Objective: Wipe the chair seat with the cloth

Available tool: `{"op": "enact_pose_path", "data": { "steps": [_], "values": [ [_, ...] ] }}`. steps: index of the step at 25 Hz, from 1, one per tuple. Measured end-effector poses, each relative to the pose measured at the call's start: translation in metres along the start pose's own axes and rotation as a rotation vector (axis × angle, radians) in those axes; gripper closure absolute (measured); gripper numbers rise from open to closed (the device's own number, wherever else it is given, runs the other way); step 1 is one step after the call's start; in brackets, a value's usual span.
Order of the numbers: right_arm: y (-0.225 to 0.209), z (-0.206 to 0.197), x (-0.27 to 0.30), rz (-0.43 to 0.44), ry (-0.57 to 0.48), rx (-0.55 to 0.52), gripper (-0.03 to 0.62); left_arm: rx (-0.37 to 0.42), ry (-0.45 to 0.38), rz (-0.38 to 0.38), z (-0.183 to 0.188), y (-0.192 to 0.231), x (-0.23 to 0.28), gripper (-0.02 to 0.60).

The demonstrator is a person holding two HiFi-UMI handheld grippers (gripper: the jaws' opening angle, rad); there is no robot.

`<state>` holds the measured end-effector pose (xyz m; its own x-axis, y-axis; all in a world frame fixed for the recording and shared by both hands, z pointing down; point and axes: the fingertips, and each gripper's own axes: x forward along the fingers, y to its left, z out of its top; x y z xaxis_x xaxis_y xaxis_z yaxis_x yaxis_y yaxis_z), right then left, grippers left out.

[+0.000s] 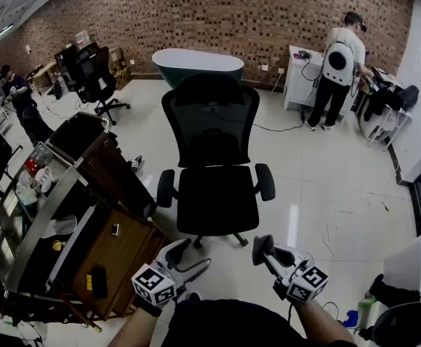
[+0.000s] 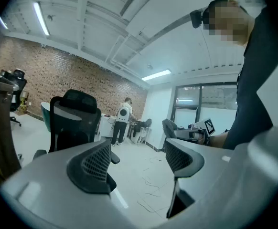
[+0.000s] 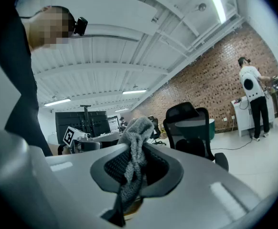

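A black mesh office chair (image 1: 212, 132) stands in the middle of the pale floor, its seat (image 1: 214, 199) facing me and bare. Both grippers hover low in front of it, short of the seat's front edge. My right gripper (image 1: 263, 247) is shut on a grey cloth (image 3: 133, 152), which is bunched between the jaws and sticks up past their tips. The chair (image 3: 190, 127) shows to the right beyond it. My left gripper (image 1: 187, 257) is open, and the jaws stand apart with nothing between them (image 2: 136, 162). The chair (image 2: 75, 120) shows to the left behind its jaws.
A metal and wood cart (image 1: 87, 223) with small items stands close on the left of the chair. A second office chair (image 1: 96, 79) and a teal tub (image 1: 196, 62) are at the back. A person (image 1: 338, 67) stands at a white desk, back right. Cables lie on the floor (image 1: 283, 125).
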<state>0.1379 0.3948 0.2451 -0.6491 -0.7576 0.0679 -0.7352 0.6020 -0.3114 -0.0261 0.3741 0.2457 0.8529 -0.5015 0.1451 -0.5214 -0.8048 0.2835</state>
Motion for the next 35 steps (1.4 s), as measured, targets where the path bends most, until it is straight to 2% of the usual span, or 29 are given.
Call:
{"op": "enact_pose_path", "data": {
  "steps": [9, 15, 21, 25, 30, 35],
  "values": [
    [-0.024, 0.002, 0.009, 0.020, 0.009, 0.006, 0.549, 0.003, -0.002, 0.016, -0.006, 0.012, 0.018, 0.199],
    [-0.038, 0.002, 0.041, 0.022, 0.029, -0.004, 0.549, 0.005, -0.006, 0.025, -0.003, 0.046, 0.027, 0.199],
    [-0.061, 0.005, 0.091, -0.002, 0.053, 0.001, 0.549, -0.021, 0.006, 0.007, 0.009, 0.102, 0.047, 0.199],
    [-0.079, 0.010, 0.135, -0.033, 0.069, 0.008, 0.549, -0.025, 0.007, -0.042, 0.022, 0.150, 0.066, 0.199],
    [-0.098, 0.013, 0.196, -0.060, 0.053, 0.066, 0.549, -0.020, 0.039, -0.111, 0.042, 0.212, 0.080, 0.199],
    [-0.114, 0.022, 0.250, -0.117, 0.047, 0.070, 0.548, -0.023, 0.083, -0.160, 0.052, 0.267, 0.083, 0.199]
  ]
}}
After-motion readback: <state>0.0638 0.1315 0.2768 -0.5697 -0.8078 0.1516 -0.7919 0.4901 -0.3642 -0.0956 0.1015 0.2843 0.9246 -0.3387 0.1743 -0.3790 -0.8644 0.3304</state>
